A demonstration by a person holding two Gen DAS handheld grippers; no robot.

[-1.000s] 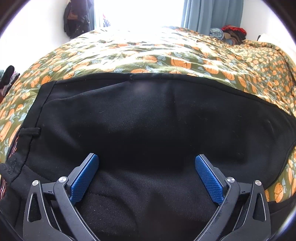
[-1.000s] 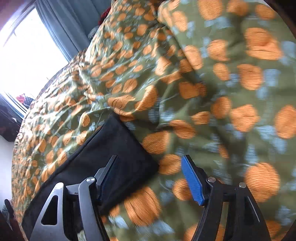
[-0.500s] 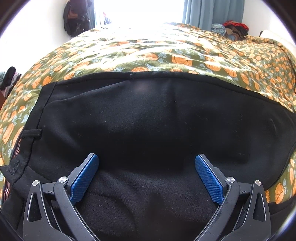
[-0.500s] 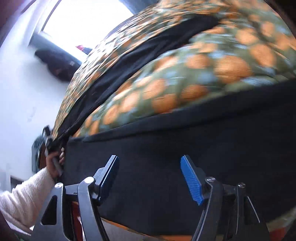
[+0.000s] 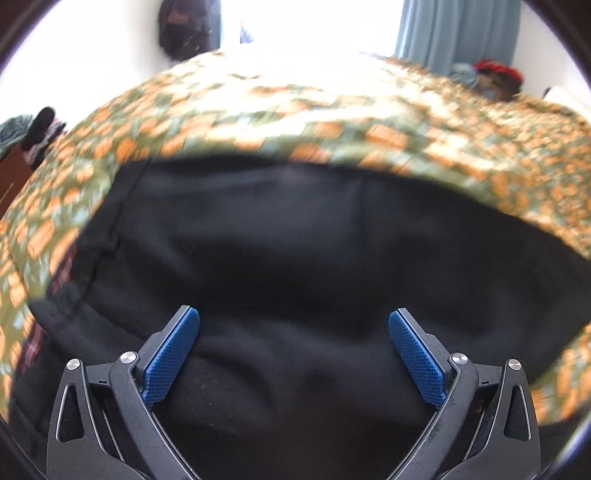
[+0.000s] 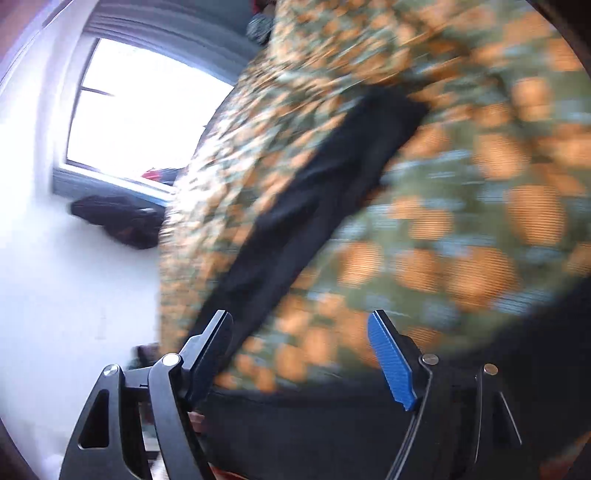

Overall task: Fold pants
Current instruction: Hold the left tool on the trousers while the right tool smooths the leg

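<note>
Left gripper (image 5: 293, 354) sits low over the black pants (image 5: 295, 251), jaws spread wide, blue pads (image 5: 171, 354) clear of the cloth on either side; nothing pinched, though dark fabric fills the whole gap below and ahead of it. Cloth here is bunched in soft ridges between the fingers, then lies flatter further out. A seamed edge (image 5: 118, 221) with a strip of patterned lining runs down the left of this view, likely the waistband end, though blur makes that uncertain. Beyond the pants' far edge, the orange-and-green bedspread (image 5: 332, 122) rises to a bright window and a blue curtain (image 5: 454, 33). Right gripper (image 6: 299, 354): jaws opening, nothing between them; a black band of fabric lies under its base, and bedspread (image 6: 480, 229) shows in the gap. From near its left finger a long black leg (image 6: 314, 192) runs diagonally up and right across the bed, ending at a squared hem near the top. So the long axis of the pants runs away from the right gripper, toward the far hem, while the left gripper hovers over the wide body of the garment. Judgement: the hem end is the right hand's to fetch; it lies well apart from the claw, along that diagonal, and the left hand is placed to pin the near body. Window (image 6: 147, 122) and a dark garment (image 6: 118, 218) on the white wall lie furthest off.
</note>
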